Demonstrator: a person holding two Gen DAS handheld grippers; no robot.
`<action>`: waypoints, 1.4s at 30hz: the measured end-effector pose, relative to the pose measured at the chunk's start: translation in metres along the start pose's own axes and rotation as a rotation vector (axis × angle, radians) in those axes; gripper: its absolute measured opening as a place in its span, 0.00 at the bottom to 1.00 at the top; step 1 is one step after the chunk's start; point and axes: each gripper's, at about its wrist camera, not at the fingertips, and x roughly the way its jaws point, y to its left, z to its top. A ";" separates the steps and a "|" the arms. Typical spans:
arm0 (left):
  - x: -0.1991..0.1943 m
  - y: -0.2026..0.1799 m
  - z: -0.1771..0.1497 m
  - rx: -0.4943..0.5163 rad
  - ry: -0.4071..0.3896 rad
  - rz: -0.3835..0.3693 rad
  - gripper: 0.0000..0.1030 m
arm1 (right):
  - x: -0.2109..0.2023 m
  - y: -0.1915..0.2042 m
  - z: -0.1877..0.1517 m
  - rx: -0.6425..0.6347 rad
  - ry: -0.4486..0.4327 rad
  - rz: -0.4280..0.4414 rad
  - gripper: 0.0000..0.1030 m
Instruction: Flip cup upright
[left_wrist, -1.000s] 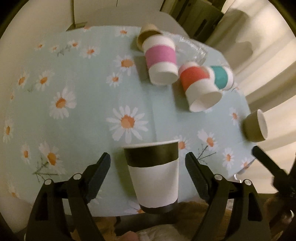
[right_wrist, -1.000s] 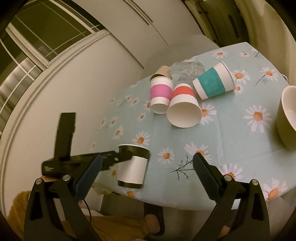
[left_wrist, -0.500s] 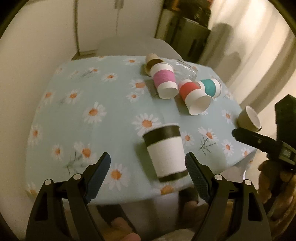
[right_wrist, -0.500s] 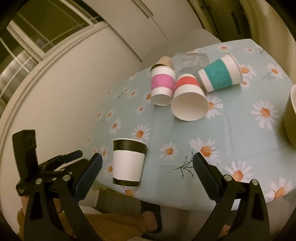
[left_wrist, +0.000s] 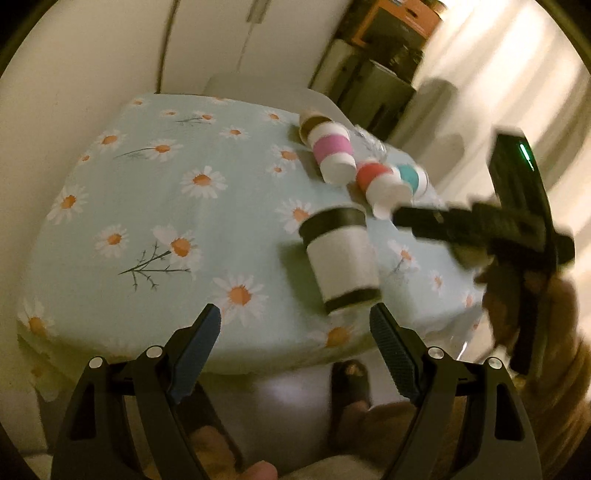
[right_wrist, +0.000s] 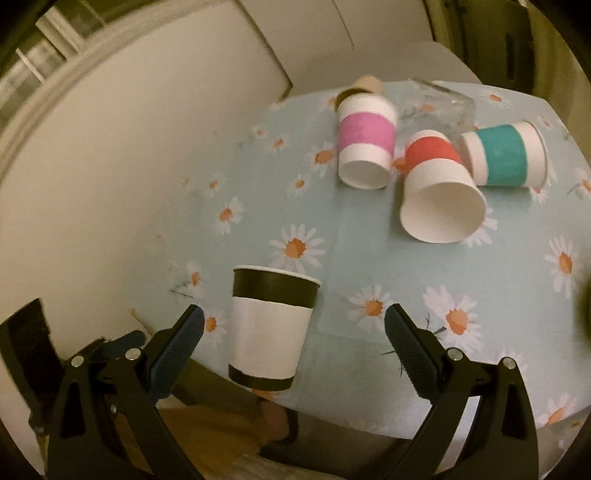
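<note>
While standing mouth-up near the table's front edge, black cup (right_wrist: 271, 326) (left_wrist: 340, 258) touches no gripper. White middle, black band at rim and base; interior hidden from both views. Sits on daisy cloth (right_wrist: 369, 266) (left_wrist: 147, 206), apart from the other cups.

Right gripper (right_wrist: 293, 341) spread wide, jaws empty, cup seen between the fingers but beyond the tips, nearer the left pad. From the left wrist view, blurred, right of the cup; tip just beside the rim, contact hard to judge.

Left gripper (left_wrist: 295, 341) likewise agape and empty, below the cloth's edge, cup up and right of centre. Only part of it shows at the lower left of the right view.

Further back, all lying on their sides: pink cup (right_wrist: 365, 142) (left_wrist: 332, 155), mouth toward the cameras; red cup (right_wrist: 437, 190) (left_wrist: 380, 181) beside it, mouth also forward; teal cup (right_wrist: 504, 155) (left_wrist: 412, 177) just behind the red one. Brown cup (right_wrist: 360, 86) (left_wrist: 312, 123) behind the pink one. Clear glass (right_wrist: 437, 107) behind the pink and red cups; orientation unclear.
</note>
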 end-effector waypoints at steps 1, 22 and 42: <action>0.000 0.001 -0.003 0.012 0.004 0.010 0.78 | 0.004 0.001 0.002 0.011 0.017 -0.005 0.94; -0.006 0.019 -0.007 -0.031 0.011 -0.001 0.78 | 0.076 0.032 0.016 0.046 0.224 -0.058 0.77; 0.001 0.028 -0.007 -0.065 0.011 0.047 0.78 | 0.044 0.033 0.002 0.012 0.120 -0.032 0.64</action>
